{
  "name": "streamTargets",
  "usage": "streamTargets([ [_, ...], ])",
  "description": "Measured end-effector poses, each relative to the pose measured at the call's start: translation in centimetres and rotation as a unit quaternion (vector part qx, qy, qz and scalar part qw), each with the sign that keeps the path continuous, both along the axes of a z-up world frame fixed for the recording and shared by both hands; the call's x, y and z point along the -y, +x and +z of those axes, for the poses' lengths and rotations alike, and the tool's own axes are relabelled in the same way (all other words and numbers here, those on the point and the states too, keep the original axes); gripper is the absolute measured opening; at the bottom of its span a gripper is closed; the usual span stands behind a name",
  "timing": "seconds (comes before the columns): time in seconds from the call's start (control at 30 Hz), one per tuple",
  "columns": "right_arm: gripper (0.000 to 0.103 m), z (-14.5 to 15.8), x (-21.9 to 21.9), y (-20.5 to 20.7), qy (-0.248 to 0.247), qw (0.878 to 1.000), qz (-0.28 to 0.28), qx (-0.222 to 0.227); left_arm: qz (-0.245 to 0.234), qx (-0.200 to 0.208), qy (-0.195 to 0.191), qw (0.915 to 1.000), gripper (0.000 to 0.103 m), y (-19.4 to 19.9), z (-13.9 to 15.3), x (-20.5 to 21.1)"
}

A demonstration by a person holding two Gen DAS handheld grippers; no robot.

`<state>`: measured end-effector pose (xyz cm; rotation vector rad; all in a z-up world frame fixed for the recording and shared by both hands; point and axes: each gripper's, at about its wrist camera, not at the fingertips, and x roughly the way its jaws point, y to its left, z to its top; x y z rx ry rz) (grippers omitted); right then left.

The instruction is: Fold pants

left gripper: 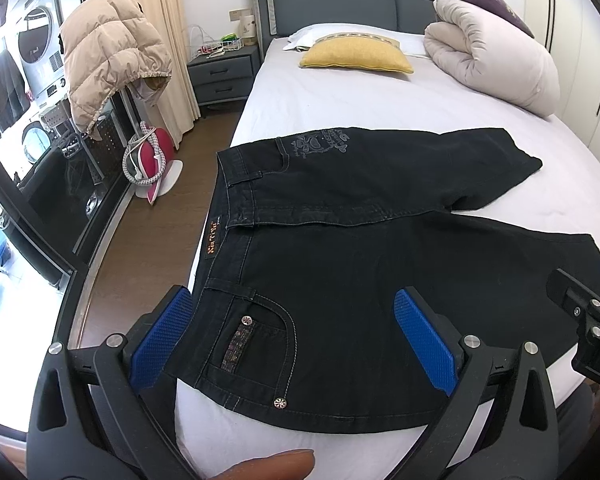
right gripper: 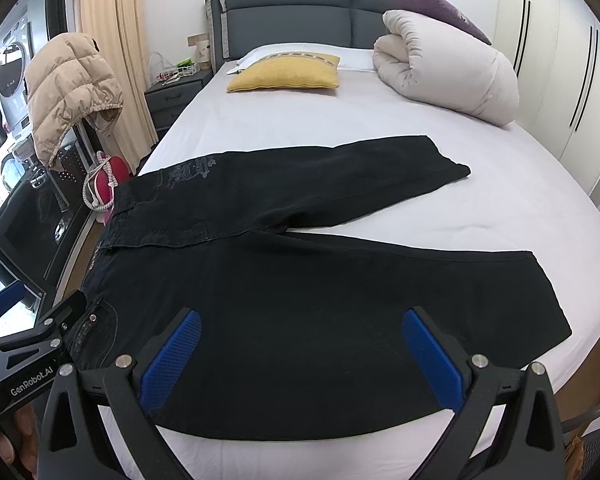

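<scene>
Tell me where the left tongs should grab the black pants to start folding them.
Probably the waistband corner nearest you, by the studded pocket. The pants lie flat on the bed, so slide the open left tongs in low from the near edge, pinching the hem there.

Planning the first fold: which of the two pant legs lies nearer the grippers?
The leg running along the bed's near edge, right under both open grippers; the other leg angles away toward the yellow pillow.

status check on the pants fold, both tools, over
Left tool open, over waistband pocket. Right tool open, over near leg. Black pants spread flat on bed, legs apart, unfolded. Nothing in the way.
</scene>
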<state>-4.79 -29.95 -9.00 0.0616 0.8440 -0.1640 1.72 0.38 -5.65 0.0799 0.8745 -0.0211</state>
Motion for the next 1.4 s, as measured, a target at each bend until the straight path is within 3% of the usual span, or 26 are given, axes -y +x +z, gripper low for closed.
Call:
streamTargets([
  [0.93,0.103,0.3,-0.5,0.2,-0.003,1.0,0.012,-0.011,0.009,-0.016,0.003,0.9998,0.103,0.4,0.1,-0.2],
  [1.23,0.103,0.7,-0.3,1.5,0.008,0.999,0.032,-0.017,-0.023,-0.037,-0.036,0.9984,0.103,2.9,0.4,-0.5],
  [1.33,0.103,1.0,-0.3,2.6,0.014,0.999,0.049,-0.019,-0.049,-0.062,-0.065,0.9947,0.103,5.0,0.0,-0.6],
  [1.4,0.103,1.4,-0.1,3.7,0.015,0.998,0.064,-0.017,-0.048,-0.076,-0.065,0.9938,0.103,6.4,-0.4,-0.5],
])
